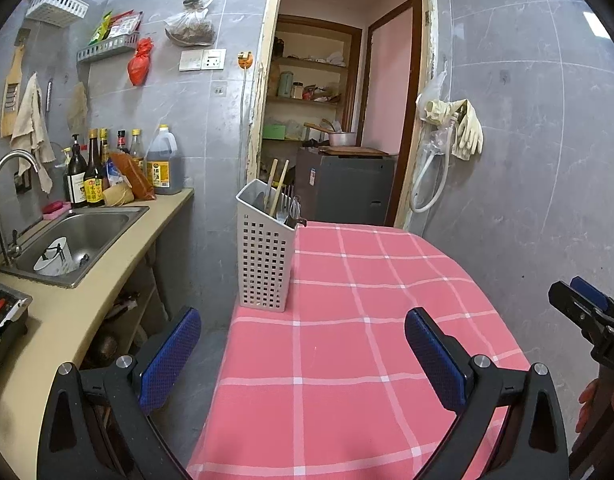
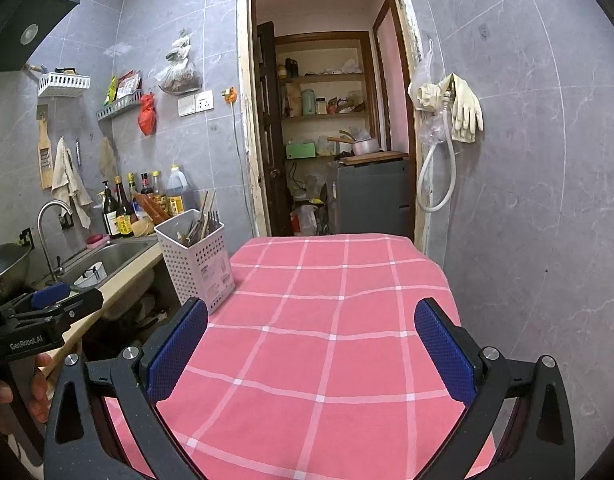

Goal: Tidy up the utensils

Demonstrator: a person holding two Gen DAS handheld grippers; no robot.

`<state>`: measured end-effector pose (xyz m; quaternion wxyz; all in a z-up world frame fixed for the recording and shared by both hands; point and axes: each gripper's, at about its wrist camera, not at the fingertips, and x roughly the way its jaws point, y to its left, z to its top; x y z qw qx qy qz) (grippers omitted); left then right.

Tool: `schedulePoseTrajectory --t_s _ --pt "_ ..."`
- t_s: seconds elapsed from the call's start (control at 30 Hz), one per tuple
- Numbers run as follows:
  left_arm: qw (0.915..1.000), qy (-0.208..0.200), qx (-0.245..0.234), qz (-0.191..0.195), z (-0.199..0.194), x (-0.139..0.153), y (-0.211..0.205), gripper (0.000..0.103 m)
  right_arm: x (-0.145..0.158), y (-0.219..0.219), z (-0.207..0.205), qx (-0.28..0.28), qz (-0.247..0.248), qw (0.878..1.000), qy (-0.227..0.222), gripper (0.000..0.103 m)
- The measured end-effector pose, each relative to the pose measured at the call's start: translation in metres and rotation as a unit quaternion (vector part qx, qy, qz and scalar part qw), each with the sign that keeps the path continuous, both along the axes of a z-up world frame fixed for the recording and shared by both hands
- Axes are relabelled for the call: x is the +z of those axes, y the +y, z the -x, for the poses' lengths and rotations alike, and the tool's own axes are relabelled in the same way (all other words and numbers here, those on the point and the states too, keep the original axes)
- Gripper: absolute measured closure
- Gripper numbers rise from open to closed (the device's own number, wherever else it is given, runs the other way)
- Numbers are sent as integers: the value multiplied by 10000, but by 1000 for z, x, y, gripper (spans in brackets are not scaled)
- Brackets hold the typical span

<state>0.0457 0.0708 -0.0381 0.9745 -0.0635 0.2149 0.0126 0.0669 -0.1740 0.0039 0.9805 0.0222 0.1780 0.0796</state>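
A white perforated utensil holder (image 1: 265, 256) stands at the far left edge of the pink checked table (image 1: 347, 340). It holds chopsticks (image 1: 277, 184), forks (image 1: 287, 204) and other cutlery. It also shows in the right wrist view (image 2: 195, 260). My left gripper (image 1: 303, 344) is open and empty, above the table's near left edge, short of the holder. My right gripper (image 2: 311, 340) is open and empty above the pink table (image 2: 327, 320), with the holder ahead to its left. The other gripper shows at each view's edge (image 1: 587, 312) (image 2: 51, 304).
A counter with a steel sink (image 1: 79, 236), tap (image 1: 11, 200) and sauce bottles (image 1: 119, 168) runs along the left. A cup (image 1: 57, 258) lies in the sink. An open doorway (image 1: 339, 120) to a pantry is behind the table. Gloves (image 1: 463, 124) hang on the right wall.
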Motion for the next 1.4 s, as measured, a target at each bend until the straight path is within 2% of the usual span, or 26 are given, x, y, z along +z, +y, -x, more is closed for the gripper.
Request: schedulePoseTrajectory --t_s 0.37,1.4 --pt "10000 4 9 -9 2 -1 -3 0 -9 0 5 -15 -51 10000 50 1" --pt "10000 -36 5 3 -1 1 -6 0 -9 0 -1 35 -61 9999 113 1"
